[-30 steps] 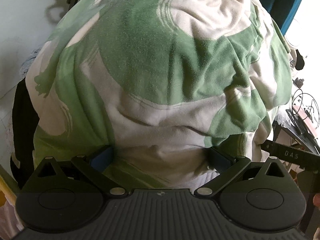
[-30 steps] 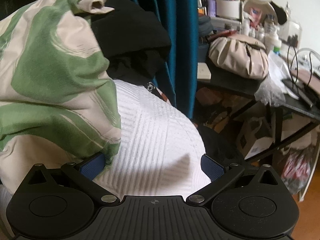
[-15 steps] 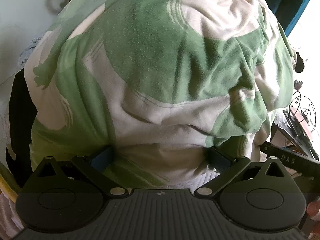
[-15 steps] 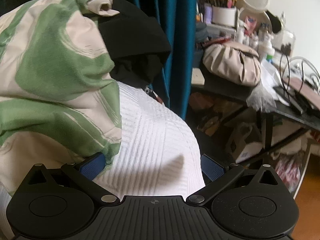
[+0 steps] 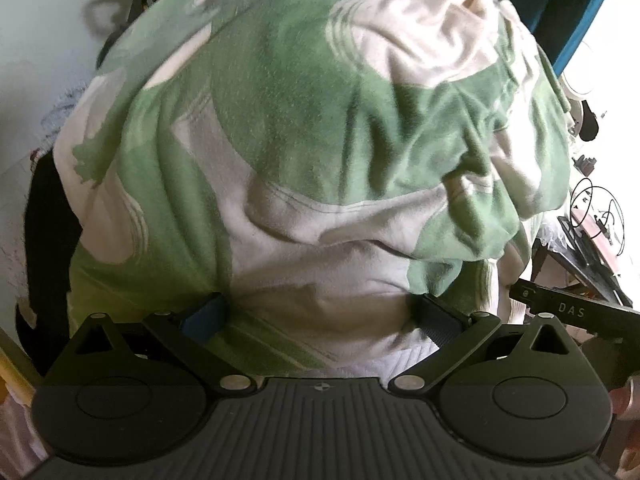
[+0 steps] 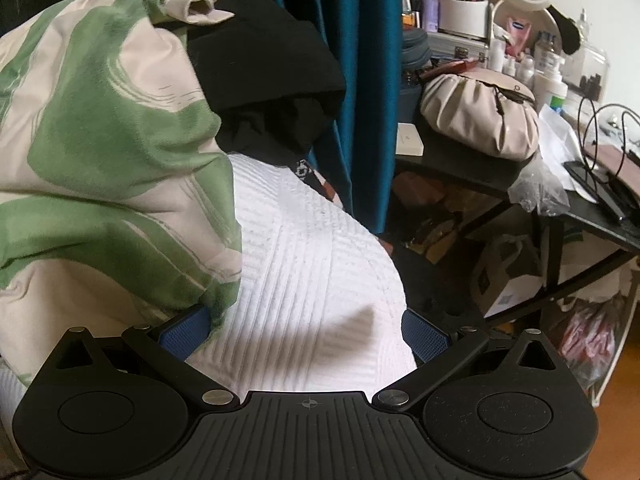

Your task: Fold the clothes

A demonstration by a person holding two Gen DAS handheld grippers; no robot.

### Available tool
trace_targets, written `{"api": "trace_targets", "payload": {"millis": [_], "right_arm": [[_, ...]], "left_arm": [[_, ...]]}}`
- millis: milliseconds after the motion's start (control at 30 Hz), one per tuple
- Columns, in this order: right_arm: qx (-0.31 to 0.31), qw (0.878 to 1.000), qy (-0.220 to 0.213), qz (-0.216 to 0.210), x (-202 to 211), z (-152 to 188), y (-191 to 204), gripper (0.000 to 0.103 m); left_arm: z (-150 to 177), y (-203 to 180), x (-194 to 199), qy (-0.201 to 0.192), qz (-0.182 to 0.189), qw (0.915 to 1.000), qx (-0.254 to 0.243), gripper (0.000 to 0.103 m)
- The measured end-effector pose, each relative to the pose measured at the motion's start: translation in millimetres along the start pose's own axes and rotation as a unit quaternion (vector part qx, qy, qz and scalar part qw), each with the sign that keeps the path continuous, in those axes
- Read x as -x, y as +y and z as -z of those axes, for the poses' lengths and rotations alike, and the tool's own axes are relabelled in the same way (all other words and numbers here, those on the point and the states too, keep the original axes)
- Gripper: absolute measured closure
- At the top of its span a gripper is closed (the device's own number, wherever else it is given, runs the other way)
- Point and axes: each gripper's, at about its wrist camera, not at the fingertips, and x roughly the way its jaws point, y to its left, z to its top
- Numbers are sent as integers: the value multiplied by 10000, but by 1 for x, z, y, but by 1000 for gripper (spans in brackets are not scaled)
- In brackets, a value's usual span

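Creeping the left gripper (image 5: 320,316) closer into the shirt (image 5: 312,152) — both claws gaping wide, right gripper (image 6: 304,332) idling — no fold yet.

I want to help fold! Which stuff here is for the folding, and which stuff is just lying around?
For folding:
green and cream garment
left gripper, open, pushed up against it
right gripper, open, over the white ribbed bedcover

Just lying around:
black clothes
teal curtain
beige pouch
brush pot
cables
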Motion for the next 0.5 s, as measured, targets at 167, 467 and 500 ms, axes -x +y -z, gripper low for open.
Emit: {"api": "trace_targets", "payload": {"millis": [167, 467, 500], "right_arm": [[-13, 10000, 48, -84, 7, 0, -3, 1], [-146, 9997, 51, -169, 29, 11, -32, 1], [-177, 9997, 73, -140, 30, 13, -36, 1]], "left_arm": [[-1, -8, 25, -424, -162, 9985, -317, 1], [-11, -54, 57, -983, -555, 9928, -401, 1], [-15, -53, 58, -998, -564, 9926, -408, 1]]}}
